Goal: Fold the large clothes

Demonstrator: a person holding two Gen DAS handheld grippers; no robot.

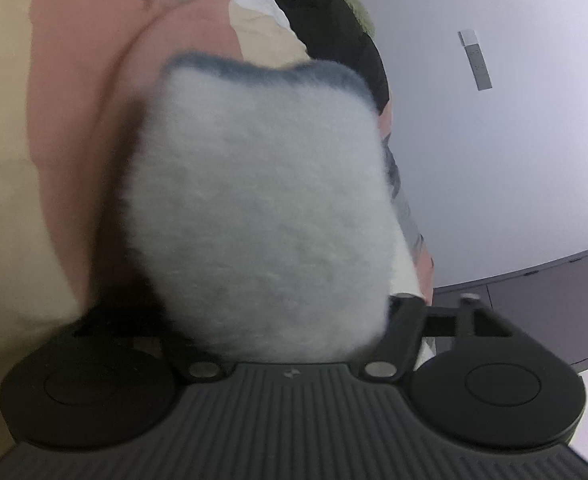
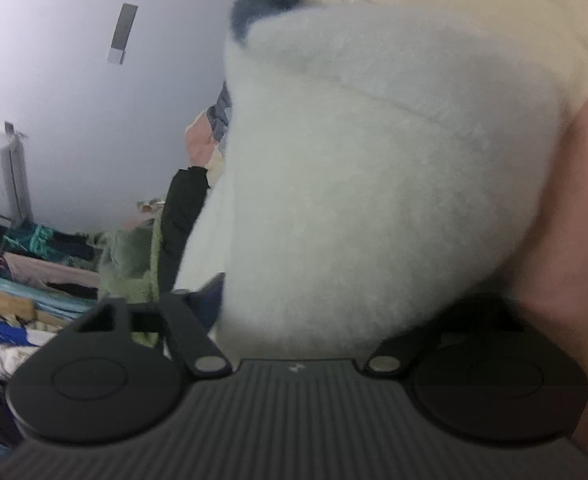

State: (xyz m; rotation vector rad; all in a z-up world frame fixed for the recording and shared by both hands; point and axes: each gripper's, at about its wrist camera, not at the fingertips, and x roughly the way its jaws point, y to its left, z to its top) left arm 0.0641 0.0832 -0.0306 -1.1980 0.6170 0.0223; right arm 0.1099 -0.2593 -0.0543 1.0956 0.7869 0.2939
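- Clearly, one fluffy white garment [image 1: 261,208] with a dark blue edge fills both wrist views; it sits bunched right in front of each camera, above a bedspread [image 1: 73,120] in peach and cream patches.
- Left gripper [image 1: 289,344]: the fleece covers the fingertips, so I cannot tell whether the fingers are apart or pressed together, though the fabric seems to sit between them.
- Right gripper [image 2: 294,336]: the same, its tips buried in the white pile, so its grip cannot be judged.
- Risk, as a judgement: thick, springy fleece may slide out of a shallow pinch, and the bundle would drop or unroll.
- Risk: both views are blurred and blocked by the fabric, so edges and corners may be misaligned when laid down.
- Risk: a hidden layer may be caught with the top one.
- Count: one white garment, two grippers, one bedspread, one black garment [image 1: 334,28], one green fuzzy item [image 2: 133,256], and one heap of mixed clothes [image 2: 33,280] too jumbled to count.
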